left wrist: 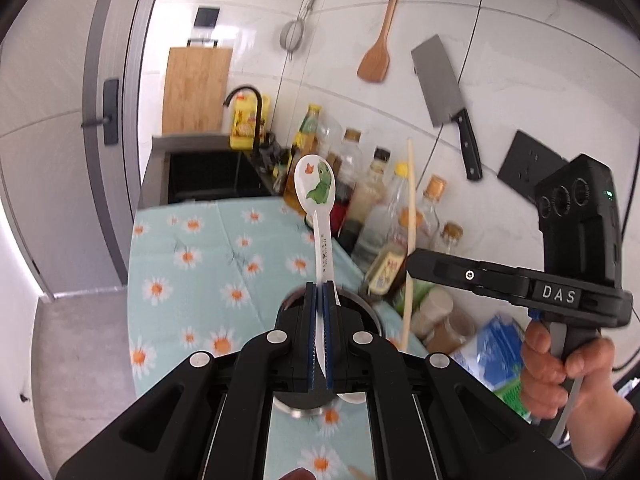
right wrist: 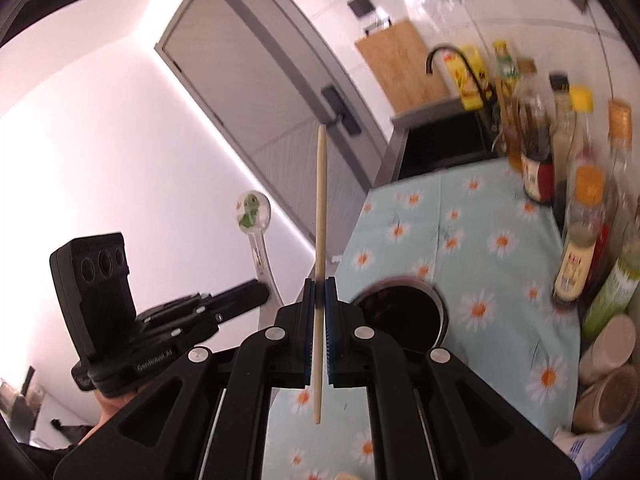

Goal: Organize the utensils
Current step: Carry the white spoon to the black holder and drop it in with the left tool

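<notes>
Left gripper (left wrist: pixel 319 292) clamped on spoon (left wrist: pixel 316 184) handle, bowl up. Right gripper (right wrist: pixel 319 288) clamped mid-shaft on chopstick (right wrist: pixel 321 216), long axis upright. Metal cup (right wrist: pixel 404 312) on floral cloth (right wrist: pixel 500 240) below, right of right gripper, nearer it.

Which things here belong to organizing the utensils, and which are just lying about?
Job: white dinosaur-print ceramic spoon in left claw; pale wooden chopstick in right claw; round dark metal cup.

Lying about: steel cleaver, wooden spatula, glass sauce bottles.
</notes>
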{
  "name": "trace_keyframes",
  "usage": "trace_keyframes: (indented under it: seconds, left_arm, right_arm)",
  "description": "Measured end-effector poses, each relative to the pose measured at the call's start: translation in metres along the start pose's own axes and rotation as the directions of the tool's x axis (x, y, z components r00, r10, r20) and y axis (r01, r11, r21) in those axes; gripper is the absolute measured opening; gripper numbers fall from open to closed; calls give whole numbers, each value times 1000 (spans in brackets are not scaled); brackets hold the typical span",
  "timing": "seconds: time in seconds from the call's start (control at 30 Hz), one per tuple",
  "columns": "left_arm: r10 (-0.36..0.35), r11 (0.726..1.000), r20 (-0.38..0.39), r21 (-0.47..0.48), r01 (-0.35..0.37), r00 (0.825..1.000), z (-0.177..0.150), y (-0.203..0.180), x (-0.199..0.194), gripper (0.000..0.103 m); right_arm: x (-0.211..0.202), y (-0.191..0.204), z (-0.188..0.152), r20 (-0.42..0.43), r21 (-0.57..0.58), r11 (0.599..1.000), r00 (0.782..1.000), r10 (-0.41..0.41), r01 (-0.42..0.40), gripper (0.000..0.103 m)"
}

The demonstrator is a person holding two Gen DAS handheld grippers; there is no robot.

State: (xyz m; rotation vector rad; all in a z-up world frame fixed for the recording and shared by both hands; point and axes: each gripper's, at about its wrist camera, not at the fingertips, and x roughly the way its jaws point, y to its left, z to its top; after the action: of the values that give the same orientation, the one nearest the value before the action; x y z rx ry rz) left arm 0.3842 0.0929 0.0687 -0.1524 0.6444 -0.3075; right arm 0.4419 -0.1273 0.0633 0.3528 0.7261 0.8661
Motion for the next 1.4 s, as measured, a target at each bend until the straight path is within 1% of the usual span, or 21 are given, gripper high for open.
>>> trace_keyframes:
  seconds: [0.03, 0.13, 0.23, 0.3, 0.4, 0.53, 0.6, 0.63, 0.67, 0.7, 0.73, 0.77, 0.8, 1.0, 1.13, 1.2, 1.27, 1.4]
  left_arm:
    - [10, 1000, 14, -2, -10, 1000, 4, -2, 3, 2]
    - [53, 998, 53, 18, -54, 997, 13, -9, 11, 2]
    - [78, 996, 83, 40, -81, 993, 18, -15, 18, 2]
    - [90, 994, 90, 54, -95, 992, 17, -16, 23, 2]
    - [98, 994, 81, 37, -102, 992, 12, -11, 35, 2]
    - [105, 994, 69, 35, -108, 992, 3, -9, 49, 2]
    - [96, 994, 52, 40, -98, 994, -2, -9, 55, 2]
    - [104, 993, 44, 43, -106, 994, -5, -10, 58, 3]
    - [106, 993, 33, 45, -107, 994, -6, -10, 60, 3]
    - [93, 995, 13, 44, -94, 996, -8, -9, 63, 3]
    - [88, 995, 1, 40, -88, 996, -10, -8, 65, 4]
    - [94, 995, 0, 42, -93, 996, -11, -8, 65, 4]
    - [93, 995, -6, 46, -93, 996, -11, -8, 66, 4]
    - [100, 995, -5, 23, -100, 995, -10, -3, 57, 4]
    - [98, 995, 3, 13, -98, 995, -10, -2, 47, 4]
    - [109, 994, 21, 1, -110, 994, -11, -2, 37, 4]
    - [91, 996, 20, -5, -91, 996, -13, -2, 28, 4]
    - [89, 996, 27, -3, -89, 996, -20, -7, 7, 4]
  right_arm:
    - [0, 0, 5, 24, -2, 1000, 1000, -16, 16, 6]
    - [0, -3, 12, 69, -7, 1000, 997, -28, 28, 6]
    - [5, -10, 17, 108, -7, 995, 989, -96, 98, 6]
    - [12, -18, 18, 104, 25, 992, 987, -122, 120, 6]
    - [21, -30, 16, 119, 38, 989, 982, -145, 141, 6]
    - [35, -42, 8, 98, 55, 987, 983, -158, 153, 6]
    - [40, -42, 4, 85, 55, 987, 984, -157, 153, 6]
    - [42, -43, 1, 78, 50, 986, 984, -162, 159, 6]
    - [43, -43, -1, 79, 50, 984, 982, -174, 171, 7]
    - [44, -43, -3, 85, 54, 981, 977, -193, 189, 10]
    - [43, -44, -5, 90, 60, 977, 974, -209, 204, 24]
    - [43, -46, -5, 89, 63, 978, 975, -205, 200, 34]
    - [42, -47, -6, 86, 70, 980, 977, -193, 188, 35]
    - [26, -41, -7, 102, 71, 979, 975, -195, 188, 35]
    - [14, -29, -9, 106, 60, 981, 976, -188, 183, 38]
    - [9, -24, -11, 98, 53, 982, 978, -183, 179, 38]
    - [4, -18, -14, 92, 51, 983, 980, -178, 174, 38]
    - [-11, -3, -24, 76, 31, 982, 979, -190, 188, 38]
